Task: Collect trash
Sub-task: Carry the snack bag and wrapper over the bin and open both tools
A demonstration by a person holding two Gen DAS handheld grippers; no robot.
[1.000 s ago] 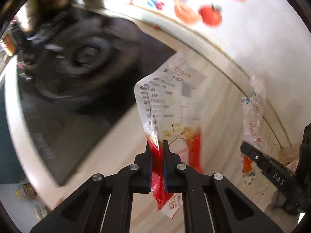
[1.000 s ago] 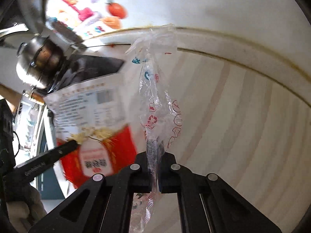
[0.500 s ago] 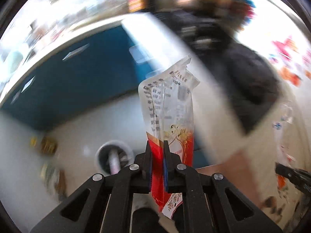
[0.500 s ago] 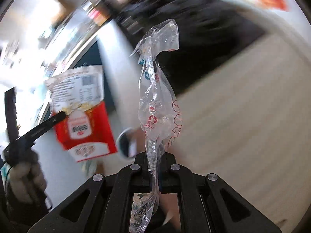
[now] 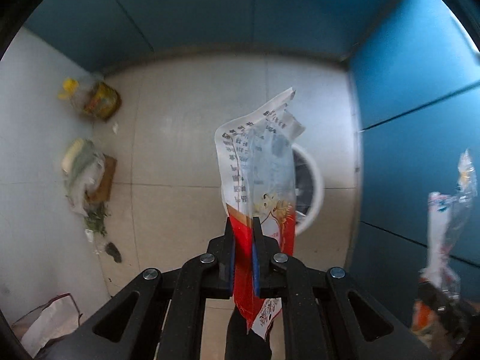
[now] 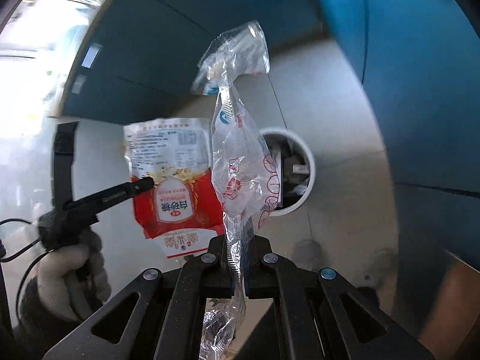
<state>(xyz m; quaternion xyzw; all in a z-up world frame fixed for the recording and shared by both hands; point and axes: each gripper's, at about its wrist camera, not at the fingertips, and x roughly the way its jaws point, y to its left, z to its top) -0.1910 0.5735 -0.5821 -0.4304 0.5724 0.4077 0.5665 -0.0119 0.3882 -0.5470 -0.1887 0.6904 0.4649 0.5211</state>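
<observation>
My left gripper [image 5: 243, 225] is shut on a red and white food packet [image 5: 258, 180], which stands up from the jaws and hangs over a round white trash bin [image 5: 312, 180] on the floor. The right gripper [image 6: 238, 240] is shut on a crumpled clear plastic wrapper [image 6: 240, 156] with red print. In the right wrist view the bin [image 6: 303, 162] lies just right of the wrapper, with paper scraps inside. That view also has the red packet [image 6: 177, 186] at left, pinched by the left gripper [image 6: 144, 183] in a gloved hand [image 6: 69, 273]. The clear wrapper [image 5: 450, 210] appears blurred at the right edge of the left wrist view.
Teal cabinet fronts [image 5: 420, 120] stand at the back and right of a pale tiled floor [image 5: 180, 120]. Along the left wall lie jars [image 5: 99, 102], a bag of greens on a board [image 5: 87, 174] and a white bag [image 5: 51, 321].
Both grippers have swung off the wooden counter and down toward the floor, each still holding its wrapper. The trash bin now lies below them, larger in view.
</observation>
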